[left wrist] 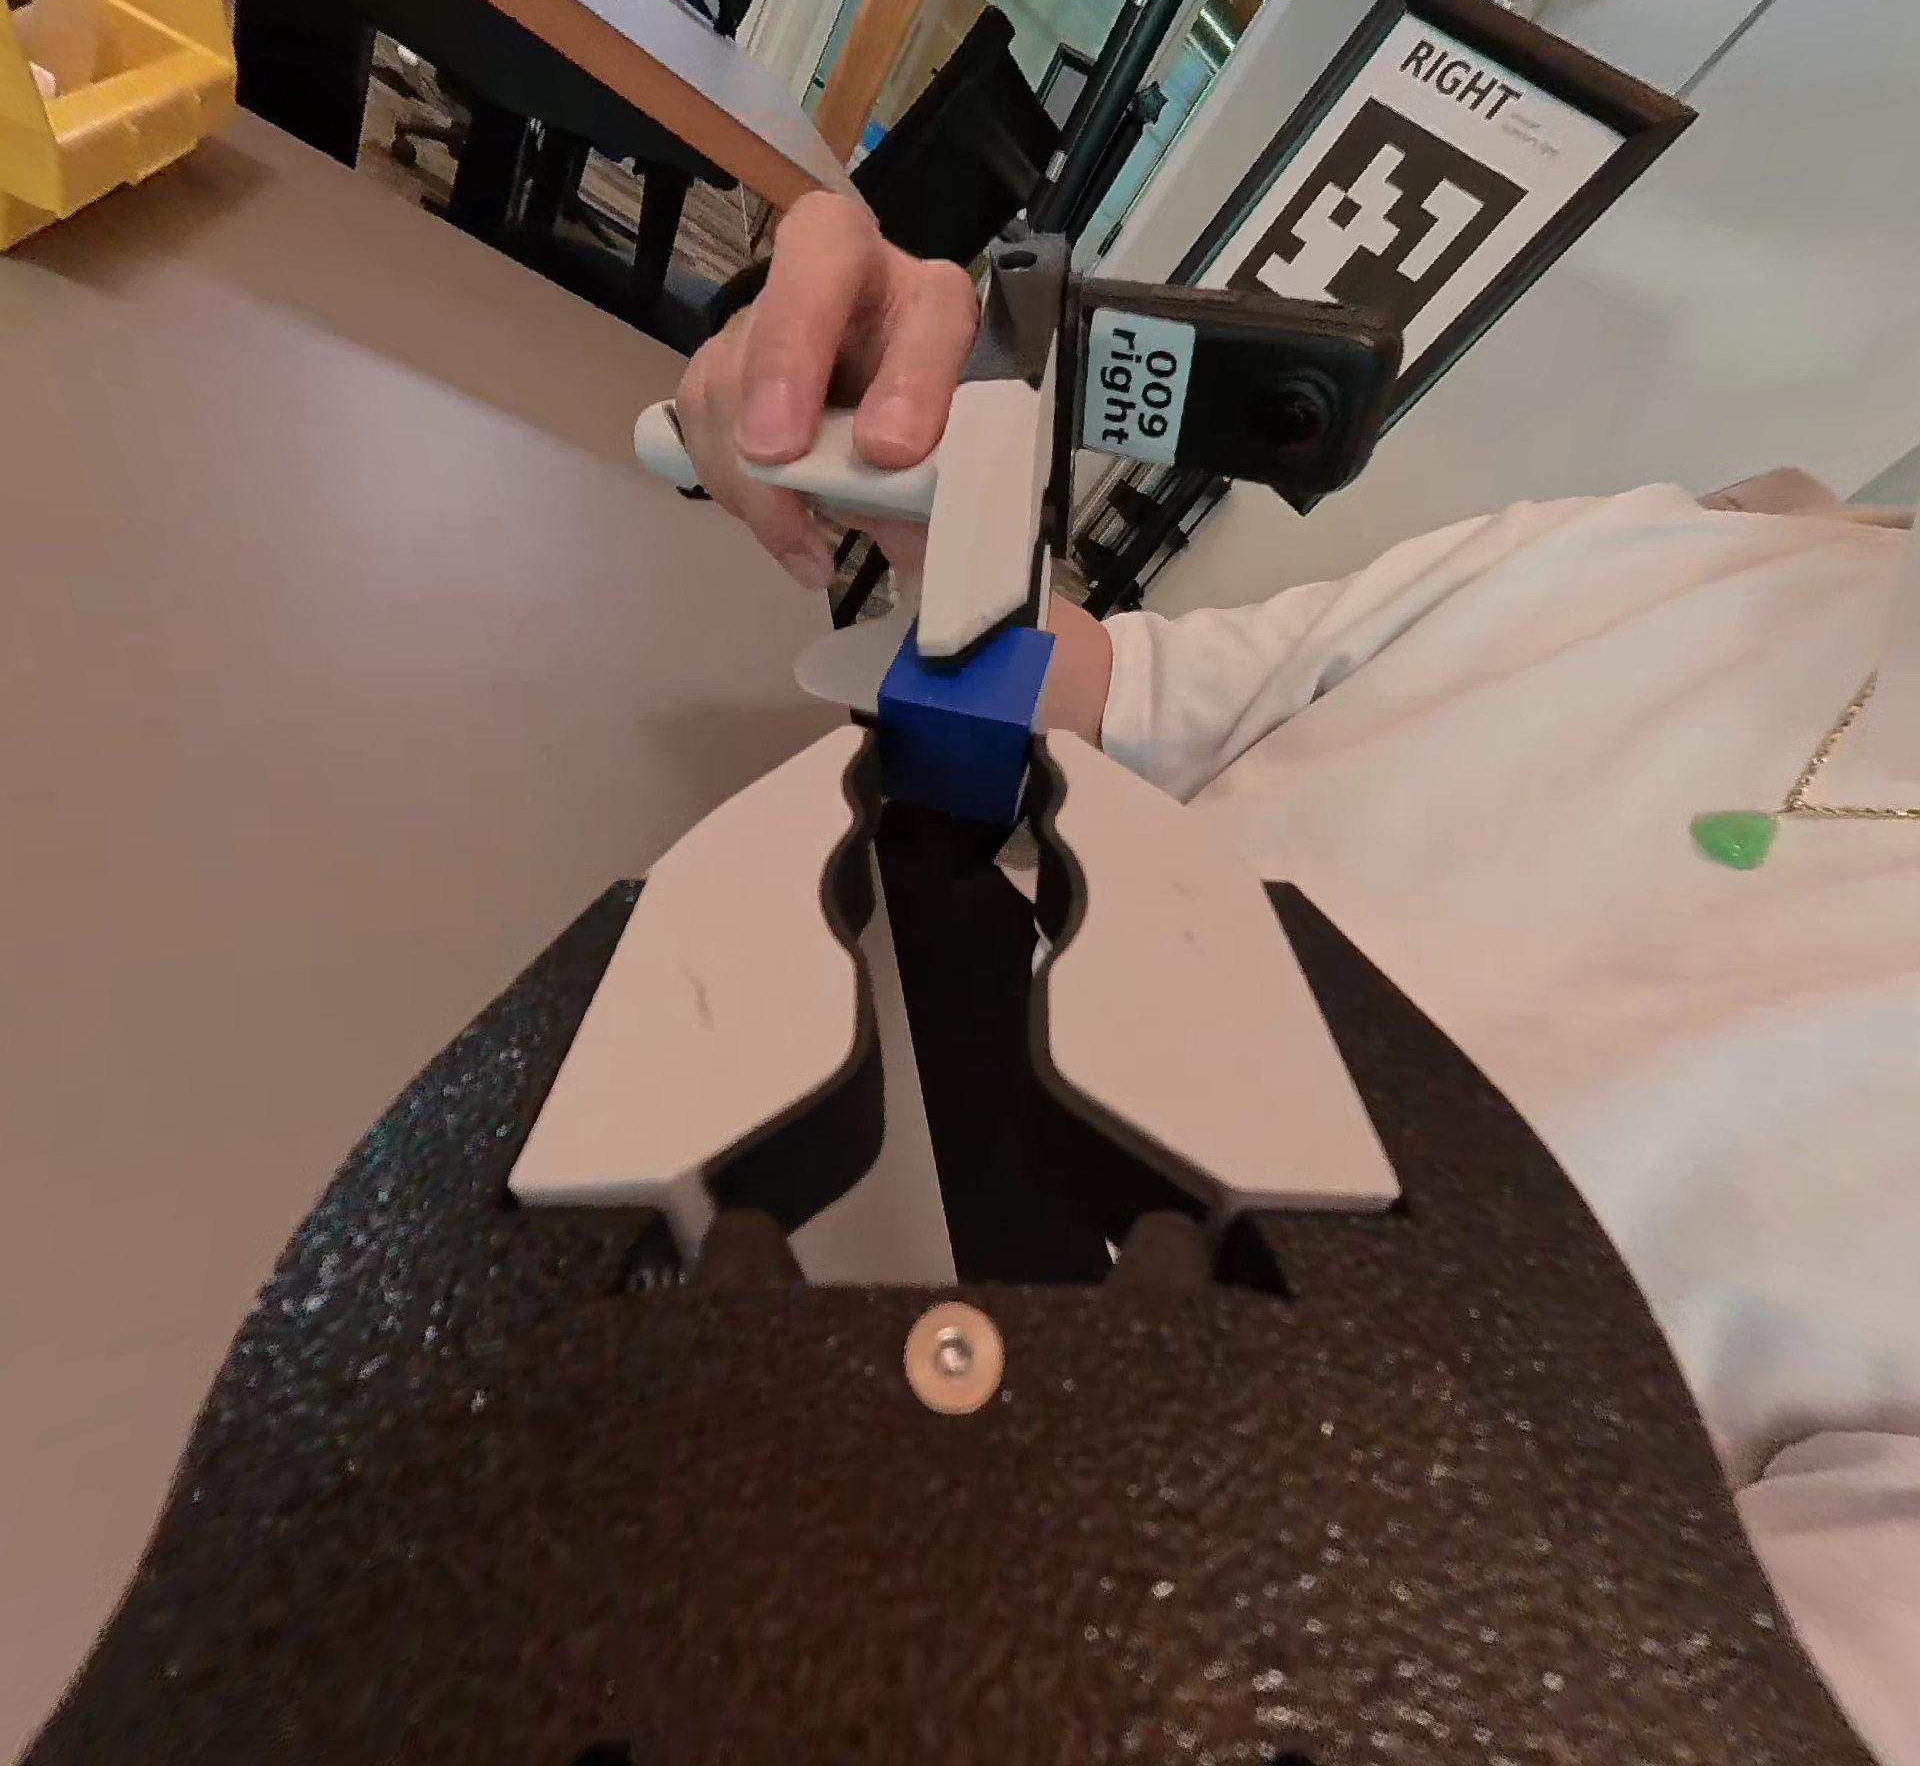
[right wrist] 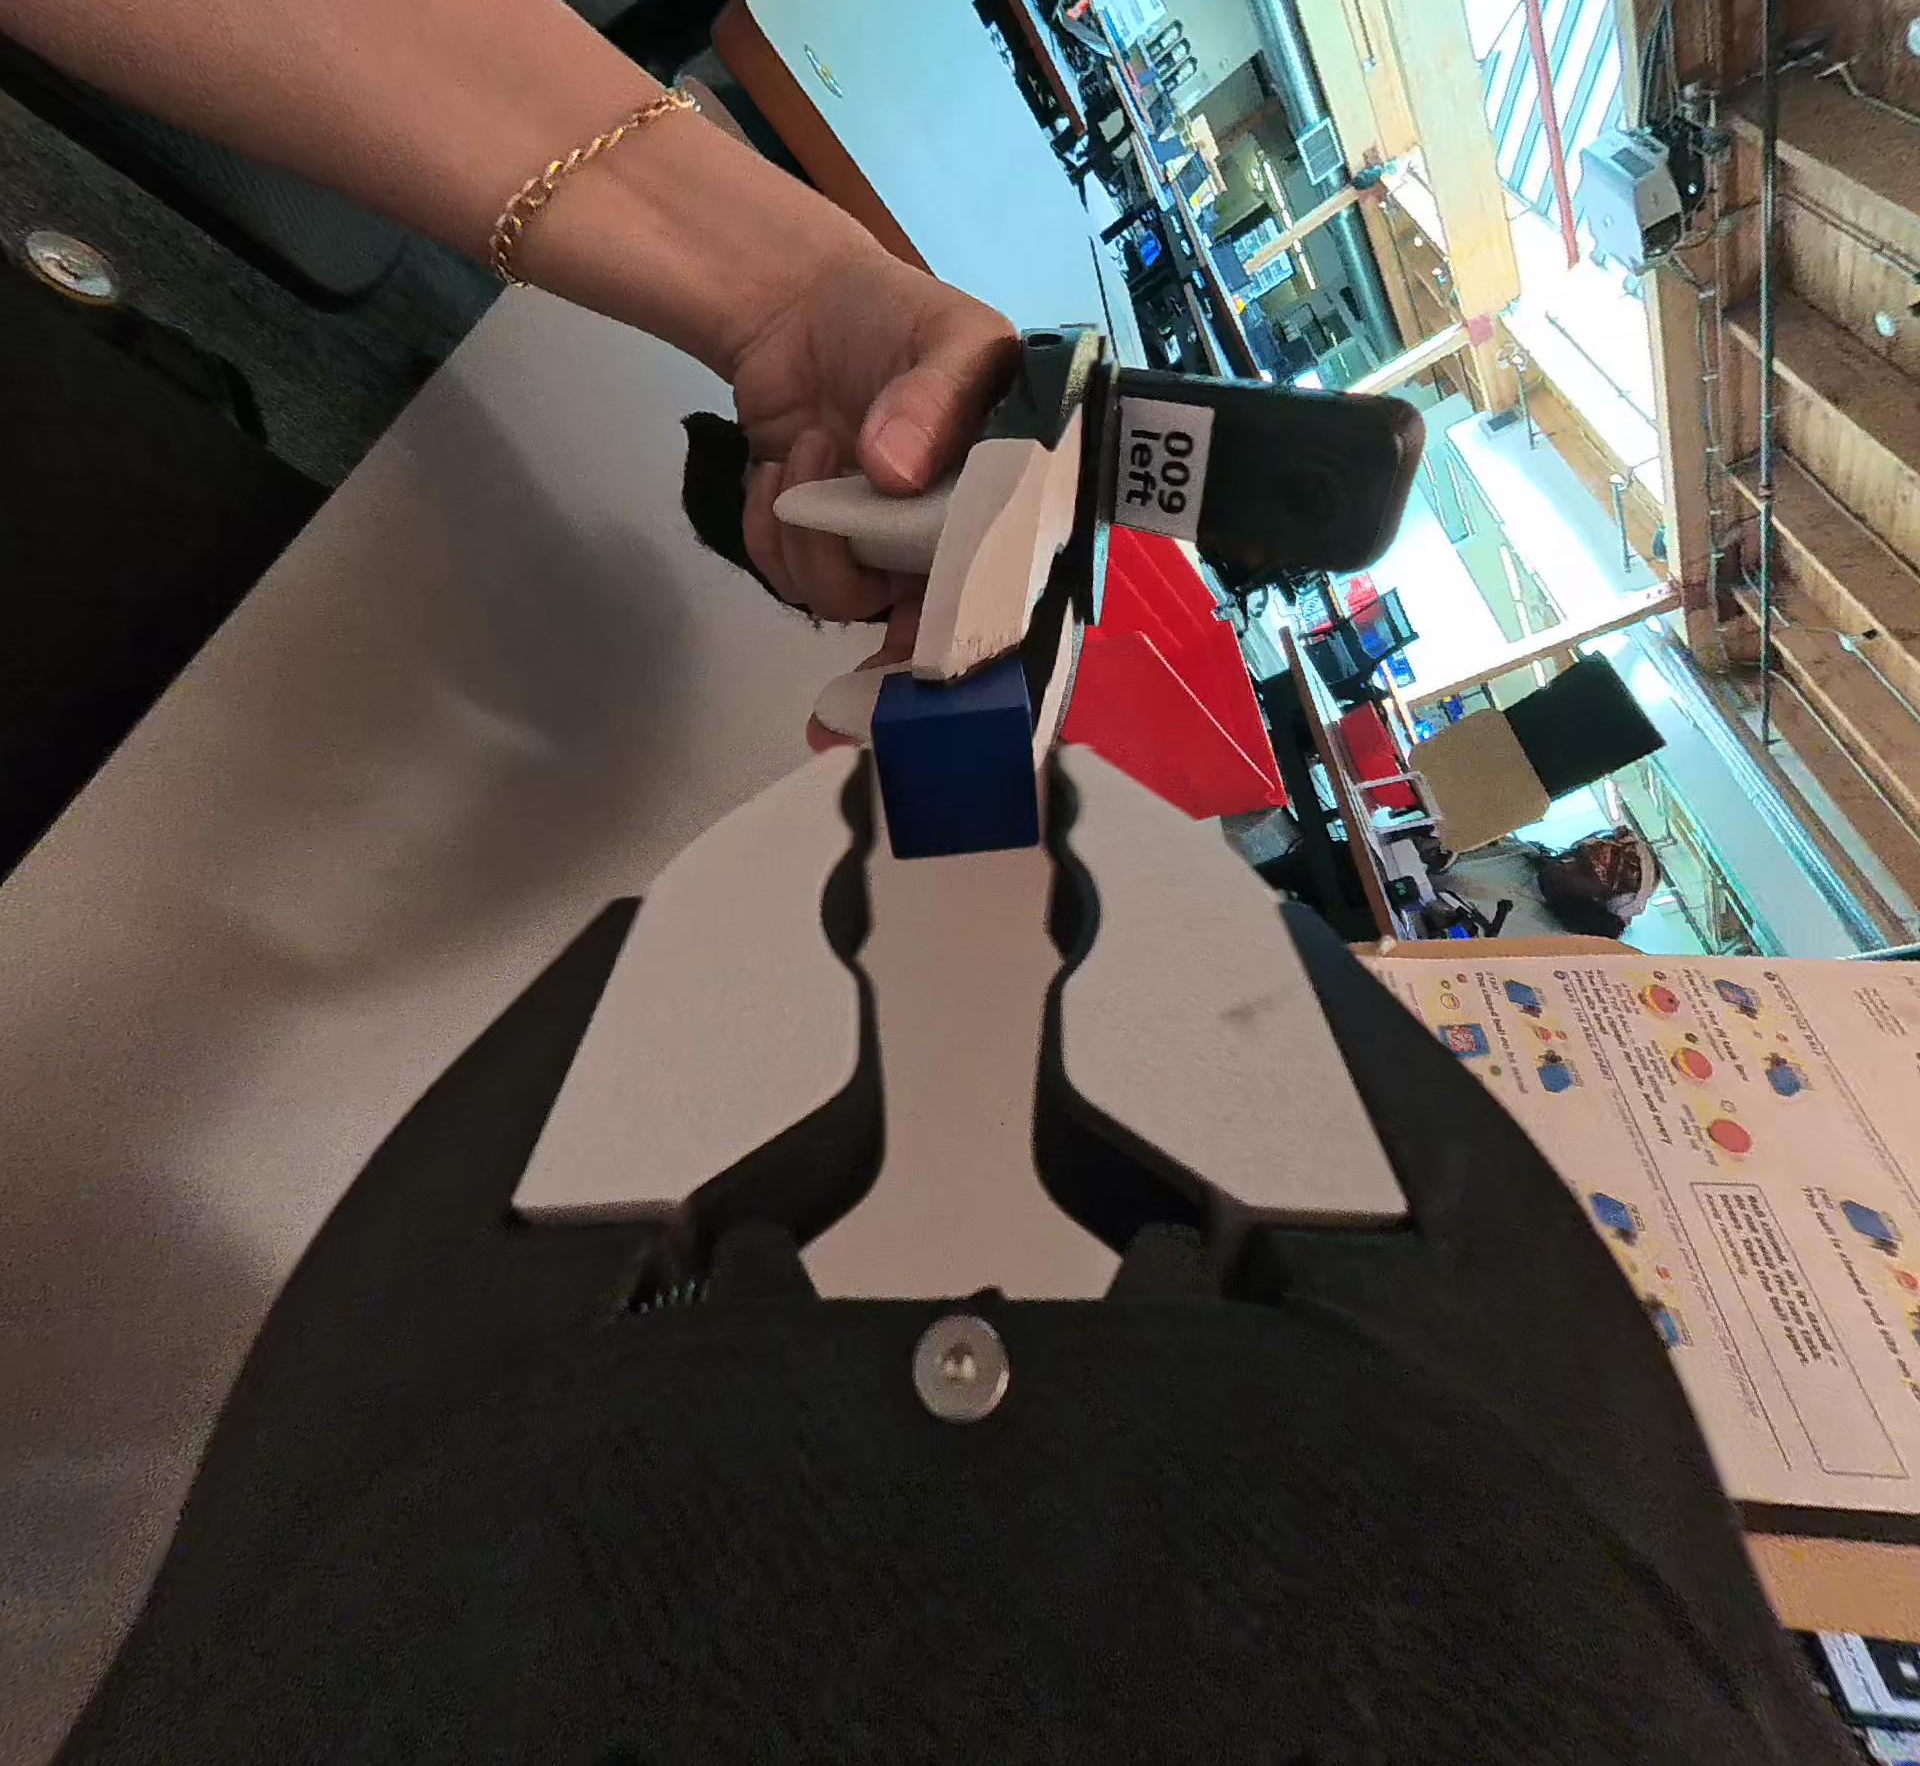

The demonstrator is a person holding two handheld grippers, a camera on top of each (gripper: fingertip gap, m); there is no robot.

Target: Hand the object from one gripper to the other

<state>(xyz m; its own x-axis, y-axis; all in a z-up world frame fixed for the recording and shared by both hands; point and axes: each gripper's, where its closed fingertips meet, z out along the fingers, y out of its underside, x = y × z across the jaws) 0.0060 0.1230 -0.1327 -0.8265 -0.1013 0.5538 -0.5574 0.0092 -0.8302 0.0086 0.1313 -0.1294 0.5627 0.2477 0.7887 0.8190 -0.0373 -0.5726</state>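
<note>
The grey worktop [left wrist: 312,573] lies bare and open around the handover, its far edge beyond. Two bins stand at its margins: one yellow bin [left wrist: 94,54] holding a white roll, one red bin [right wrist: 1164,677]. Two hand-held grippers meet in mid-air: the left hand-held gripper [left wrist: 951,771] and the right hand-held gripper [right wrist: 956,781] both clamp one blue cube [left wrist: 961,740] between their tips.

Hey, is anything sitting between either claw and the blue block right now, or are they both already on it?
Nothing visible stands in the way. The blue block sits at the tips of the left claw, and the right claw has its fingertips on either side of it too. Both appear to touch it, held above the table.
</note>
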